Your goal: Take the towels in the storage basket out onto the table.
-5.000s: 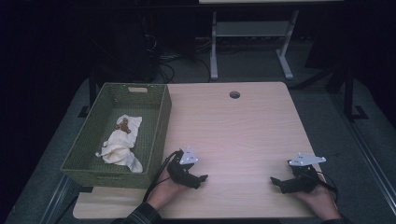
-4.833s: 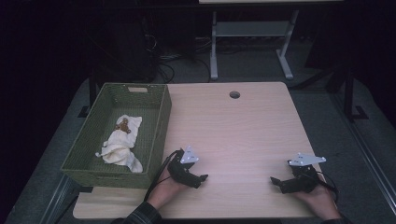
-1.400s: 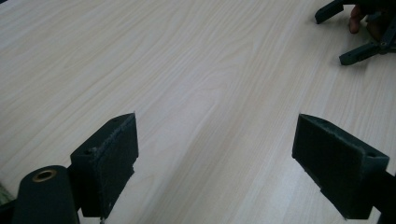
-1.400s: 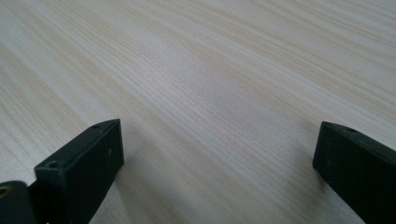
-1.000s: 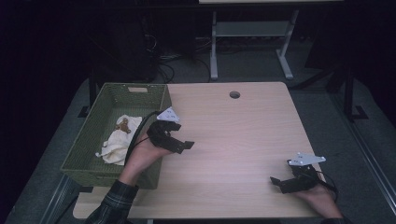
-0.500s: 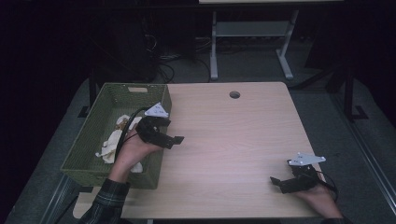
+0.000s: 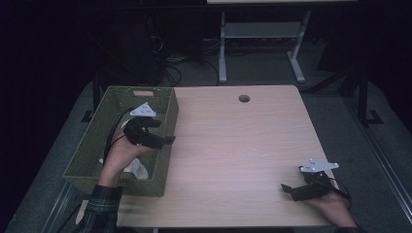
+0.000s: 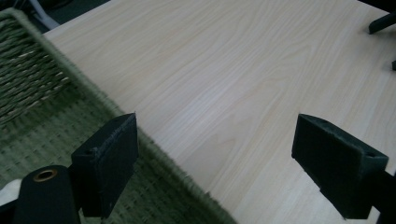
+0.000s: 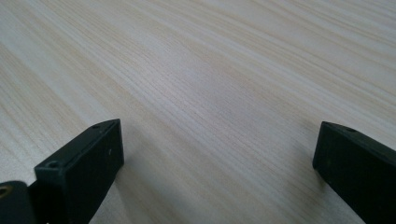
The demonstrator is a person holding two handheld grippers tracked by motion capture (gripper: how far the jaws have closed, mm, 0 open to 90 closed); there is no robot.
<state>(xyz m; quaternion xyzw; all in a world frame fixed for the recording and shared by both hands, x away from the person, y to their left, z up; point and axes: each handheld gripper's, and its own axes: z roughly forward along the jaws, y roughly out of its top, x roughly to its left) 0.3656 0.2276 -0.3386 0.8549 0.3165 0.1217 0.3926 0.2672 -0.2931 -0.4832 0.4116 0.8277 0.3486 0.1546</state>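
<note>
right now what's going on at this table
A person holds a two-jaw gripper in each hand. The left gripper, jaws open, hovers over the right rim of the green woven basket, where a crumpled white cloth lies. The right gripper, also open, rests on the light wooden table.

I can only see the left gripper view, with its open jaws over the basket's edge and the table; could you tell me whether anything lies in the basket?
Observer: Yes, the high view shows a white cloth in the green basket, partly under the left hand.
Operator: Thank you; where is the left gripper relative to it?
Observer: The left gripper is over the basket's right wall, jaws pointing toward the table.
Operator: And the right gripper?
Observer: The right gripper sits open near the table's front right corner.
</note>
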